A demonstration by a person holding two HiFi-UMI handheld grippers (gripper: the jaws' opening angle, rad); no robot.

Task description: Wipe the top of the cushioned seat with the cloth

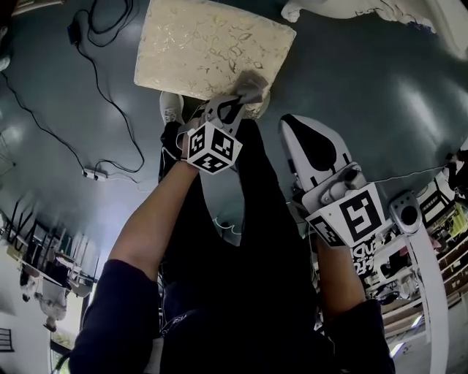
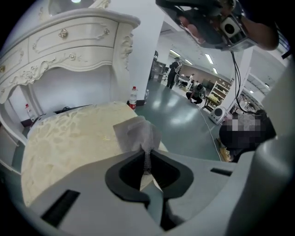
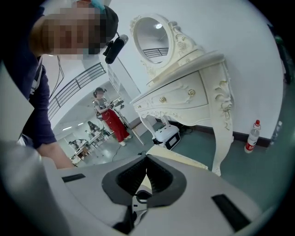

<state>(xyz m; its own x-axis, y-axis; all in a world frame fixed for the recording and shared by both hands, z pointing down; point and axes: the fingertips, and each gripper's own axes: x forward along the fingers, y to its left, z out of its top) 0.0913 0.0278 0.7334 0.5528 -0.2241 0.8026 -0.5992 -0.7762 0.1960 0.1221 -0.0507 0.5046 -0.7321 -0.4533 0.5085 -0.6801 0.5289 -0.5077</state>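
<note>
The cushioned seat (image 1: pixel 208 47) is cream with a leaf pattern and stands on the floor ahead of me. A grey cloth (image 1: pixel 250 85) lies bunched on its near right corner, and my left gripper (image 1: pixel 238 98) is shut on it. In the left gripper view the cloth (image 2: pixel 137 132) rises from between the closed jaws of the left gripper (image 2: pixel 147 156), resting on the seat (image 2: pixel 69 138). My right gripper (image 1: pixel 294 123) hangs to the right, off the seat and above the floor. In its own view the right gripper (image 3: pixel 146 159) is shut with nothing in it, and the seat's edge (image 3: pixel 182 160) shows beyond.
An ornate white dressing table (image 2: pixel 69 41) stands just behind the seat, its edge (image 1: pixel 365 9) at the top right. A water bottle (image 2: pixel 133 97) stands by its leg. A black cable (image 1: pixel 110 109) and power strip (image 1: pixel 95 174) lie on the floor at left. My shoe (image 1: pixel 170 106) is beside the seat.
</note>
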